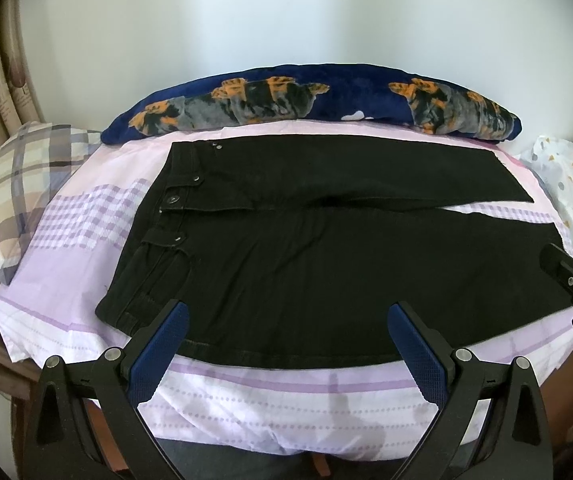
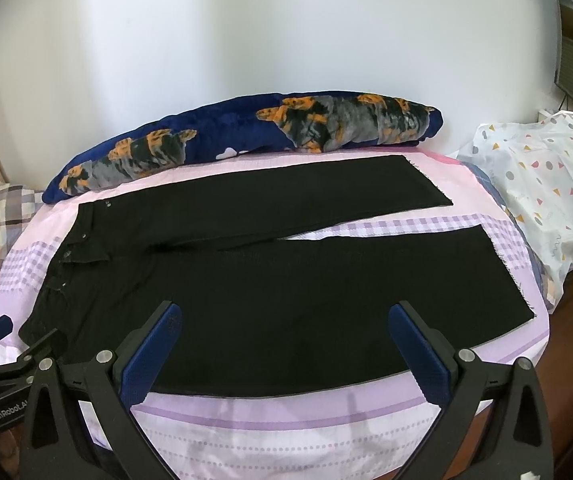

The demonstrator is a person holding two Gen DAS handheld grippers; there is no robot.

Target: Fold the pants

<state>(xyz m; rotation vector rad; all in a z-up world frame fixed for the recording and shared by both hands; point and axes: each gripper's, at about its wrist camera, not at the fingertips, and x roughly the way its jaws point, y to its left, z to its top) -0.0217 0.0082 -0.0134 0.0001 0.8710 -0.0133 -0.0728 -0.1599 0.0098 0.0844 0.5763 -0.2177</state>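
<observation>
Lilac bedsheet (image 1: 86, 320) carries one pair of black pants (image 1: 326, 272), flat; both grippers' fingers (image 1: 158, 356) spread, empty.

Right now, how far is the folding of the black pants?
Done: the black pants lie spread flat on the bed sheet, waistband at the left, legs apart. In hand: nothing; the left gripper and the right gripper are both open above the near edge, holding no cloth. Left: every fold, since no leg is laid over the other yet.
</observation>
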